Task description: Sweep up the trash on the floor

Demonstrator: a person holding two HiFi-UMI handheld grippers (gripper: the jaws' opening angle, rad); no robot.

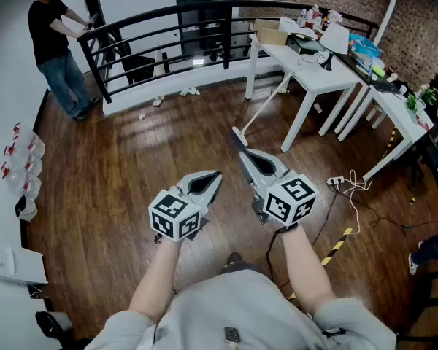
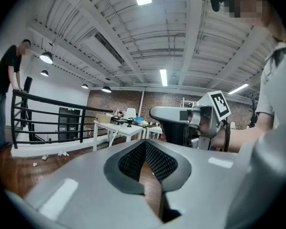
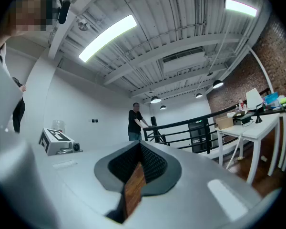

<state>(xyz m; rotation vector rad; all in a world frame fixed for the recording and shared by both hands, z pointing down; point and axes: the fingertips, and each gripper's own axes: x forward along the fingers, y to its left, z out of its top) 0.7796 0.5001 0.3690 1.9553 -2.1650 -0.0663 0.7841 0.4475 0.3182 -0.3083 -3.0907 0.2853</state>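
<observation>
**Both claws pressed together; scraps seen by the railing**

A wide floor (image 1: 124, 195) of dark, glossy wooden planks was seen from the head view. It was bounded at the far side by a curved black metal railing (image 1: 168, 22) set on a white base. Two white rectangular tables (image 1: 312, 79) (image 1: 394, 119), cluttered on top, were placed at the right, before a brick wall. One person (image 1: 55, 42) in a dark shirt and jeans was seen standing at the railing's left end.

One broom (image 1: 261, 111), with a long pale handle and a flat head, was leaned against the nearer table, its head resting on the planks.

Two grey, wedge-shaped grippers were held out level, side by side and apart, each backed by a cube of square markers. The left gripper (image 1: 214, 174) (image 2: 145, 144) was shown with its ribbed dark pads pressed together and nothing pinched between them. The right gripper (image 1: 244, 154) (image 3: 139, 148) was likewise closed on nothing.

The trash (image 1: 158, 100) (image 2: 63, 153), about three small pale crumpled scraps, was scattered on the floor along the railing's base, well apart from both grippers and from the broom.
</observation>
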